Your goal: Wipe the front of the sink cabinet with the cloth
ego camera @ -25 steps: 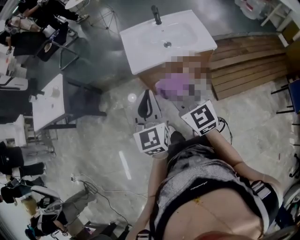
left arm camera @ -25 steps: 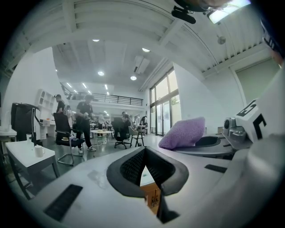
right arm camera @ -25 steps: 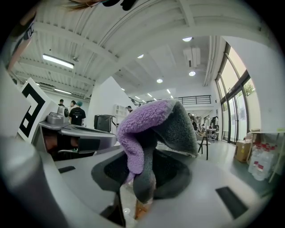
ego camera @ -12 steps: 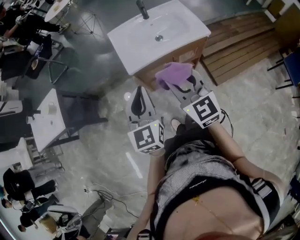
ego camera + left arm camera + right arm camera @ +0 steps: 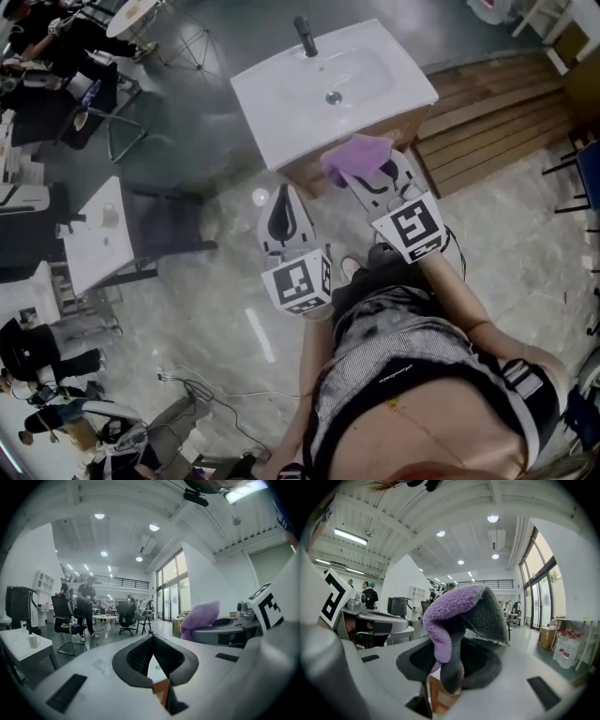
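Observation:
The sink cabinet stands at the top middle of the head view, with a white basin (image 5: 328, 84) and a black tap (image 5: 307, 36). Its wooden front (image 5: 305, 173) shows below the rim. My right gripper (image 5: 367, 169) is shut on a purple and grey cloth (image 5: 356, 153), which lies against the cabinet's front just under the basin rim. In the right gripper view the cloth (image 5: 457, 616) bulges up out of the right gripper (image 5: 451, 670), with wood (image 5: 438, 698) close behind. My left gripper (image 5: 284, 199) hangs to the left, lower, shut on nothing. The left gripper (image 5: 152, 644) points at the cabinet corner.
Wooden planks (image 5: 492, 117) lie on the floor right of the cabinet. A white table (image 5: 98, 230) with a mug and a dark chair (image 5: 173, 220) stand at the left. Cables (image 5: 202, 389) trail over the marble floor. Several people are at the far left.
My right gripper has carried the cloth up and forward, from in front of the cabinet to just under the basin rim. The left gripper has barely shifted.

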`<state>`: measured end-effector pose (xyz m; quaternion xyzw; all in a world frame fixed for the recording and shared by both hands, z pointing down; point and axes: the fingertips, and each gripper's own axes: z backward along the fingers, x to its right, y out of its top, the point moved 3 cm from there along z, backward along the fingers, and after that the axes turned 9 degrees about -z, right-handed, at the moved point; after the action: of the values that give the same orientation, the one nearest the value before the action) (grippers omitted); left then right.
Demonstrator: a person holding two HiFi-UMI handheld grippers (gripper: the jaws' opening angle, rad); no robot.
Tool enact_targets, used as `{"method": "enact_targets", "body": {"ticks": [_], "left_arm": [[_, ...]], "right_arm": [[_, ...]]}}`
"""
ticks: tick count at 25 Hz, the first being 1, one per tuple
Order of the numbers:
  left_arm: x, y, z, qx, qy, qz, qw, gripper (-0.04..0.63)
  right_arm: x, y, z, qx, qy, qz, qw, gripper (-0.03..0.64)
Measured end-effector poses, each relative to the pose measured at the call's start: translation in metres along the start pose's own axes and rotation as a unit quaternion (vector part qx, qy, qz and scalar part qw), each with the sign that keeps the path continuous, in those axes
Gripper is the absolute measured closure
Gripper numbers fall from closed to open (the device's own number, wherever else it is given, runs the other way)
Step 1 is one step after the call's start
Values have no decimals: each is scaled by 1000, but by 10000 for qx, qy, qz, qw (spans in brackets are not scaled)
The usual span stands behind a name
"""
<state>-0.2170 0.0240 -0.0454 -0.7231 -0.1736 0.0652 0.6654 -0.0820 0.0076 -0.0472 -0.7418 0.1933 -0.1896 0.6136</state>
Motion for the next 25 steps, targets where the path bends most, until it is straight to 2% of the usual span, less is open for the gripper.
{"method": "enact_targets", "body": {"ticks": [7,11,14,19,25], "left_arm": [[6,10,-23,-46,436,-9,9990,595],[7,4,-31,-189,704,44,9973,594],[2,-3,-36,-268,768,112,9966,594],[-16,-7,-49,-219,599,143,9979,594],[-66,-9,-70,-98,85,97,9999,595]], "right_arm": [[29,13,-22,21,512,88,9986,434],[38,7,-31,-81,749,72,9971,434],[36,4,-41,-128,851,74,9963,434],[31,0,-58,-185,740,77,9971,434],[16,4,-94,-194,91,-41,9998,434]]}}
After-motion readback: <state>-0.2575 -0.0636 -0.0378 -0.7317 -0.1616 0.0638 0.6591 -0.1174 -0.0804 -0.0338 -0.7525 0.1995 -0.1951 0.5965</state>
